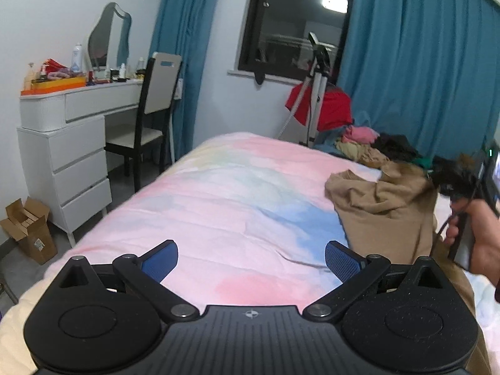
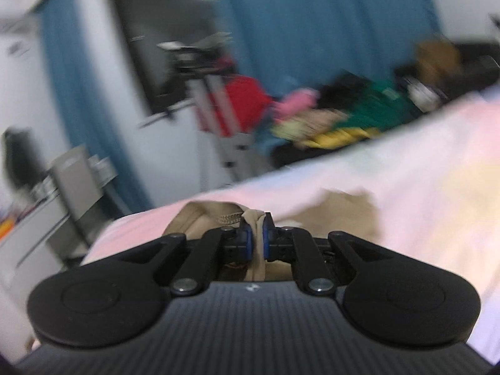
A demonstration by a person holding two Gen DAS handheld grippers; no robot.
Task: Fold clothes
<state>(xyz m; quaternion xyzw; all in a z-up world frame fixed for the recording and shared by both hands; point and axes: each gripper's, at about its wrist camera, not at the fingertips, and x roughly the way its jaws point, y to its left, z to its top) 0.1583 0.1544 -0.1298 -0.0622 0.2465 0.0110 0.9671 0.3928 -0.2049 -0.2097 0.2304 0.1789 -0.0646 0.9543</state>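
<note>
Tan garment [image 1: 384, 206] crumpled on bed [image 1: 218, 193] at 3 o'clock, unfolded | right claw [image 2: 257, 240] clamped on its edge | left claw [image 1: 251, 259] apart, empty | pile [image 1: 375, 143] at 1 o'clock unfolded

text: a green "1" glowed on the right gripper's device [image 1: 490, 153] | cardboard box [image 1: 31, 231] label was illegible

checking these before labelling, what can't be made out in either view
- Tan garment: what kind it is; crumpled, its right part hidden behind the person's hand, left wrist view.
- Right hand-held gripper: shut on the tan cloth, but which part is unclear, right wrist view.
- Clothes pile: single items smeared by motion blur, right wrist view.
- Dresser items: too small, left wrist view.
</note>
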